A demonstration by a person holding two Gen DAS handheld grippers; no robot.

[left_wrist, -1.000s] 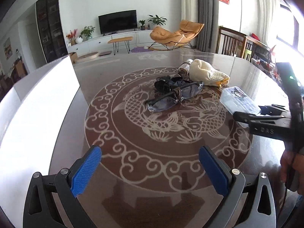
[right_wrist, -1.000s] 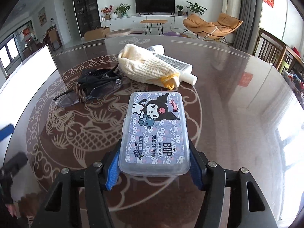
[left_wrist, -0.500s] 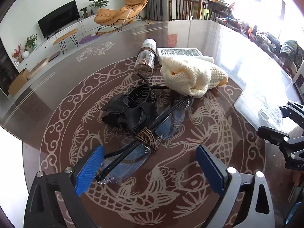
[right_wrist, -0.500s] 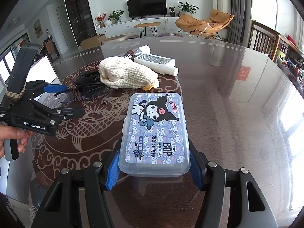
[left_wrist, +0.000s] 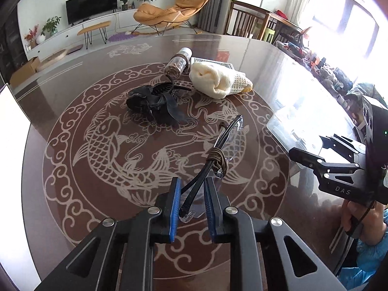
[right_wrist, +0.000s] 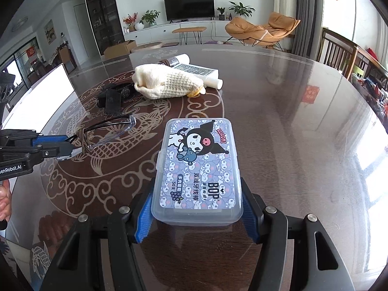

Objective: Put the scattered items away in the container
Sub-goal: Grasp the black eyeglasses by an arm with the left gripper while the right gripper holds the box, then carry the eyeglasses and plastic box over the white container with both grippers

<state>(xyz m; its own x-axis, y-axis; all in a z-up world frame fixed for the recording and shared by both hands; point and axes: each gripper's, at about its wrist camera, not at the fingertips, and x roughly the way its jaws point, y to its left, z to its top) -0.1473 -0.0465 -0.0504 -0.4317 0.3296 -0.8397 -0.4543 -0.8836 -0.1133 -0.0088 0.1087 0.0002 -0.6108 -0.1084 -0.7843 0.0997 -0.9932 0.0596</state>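
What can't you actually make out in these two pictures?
- Container: only a glaring white wall shows; both views cut it at the left edge, inside unseen.
- Floss-pick box: printed lid hides its contents; in the left view glare washes it out.
- Tube: label print too small; the knitted glove covers part of it.
- Glasses: whether the closing left tongs already pinch the arms is unclear.

The left gripper (left_wrist: 191,195) points steeply down, its blue pads closing with the folded arms of a pair of glasses (left_wrist: 219,155) between them. The right gripper (right_wrist: 197,214) tilts downward, clamped on both sides of a plastic box (right_wrist: 197,169)
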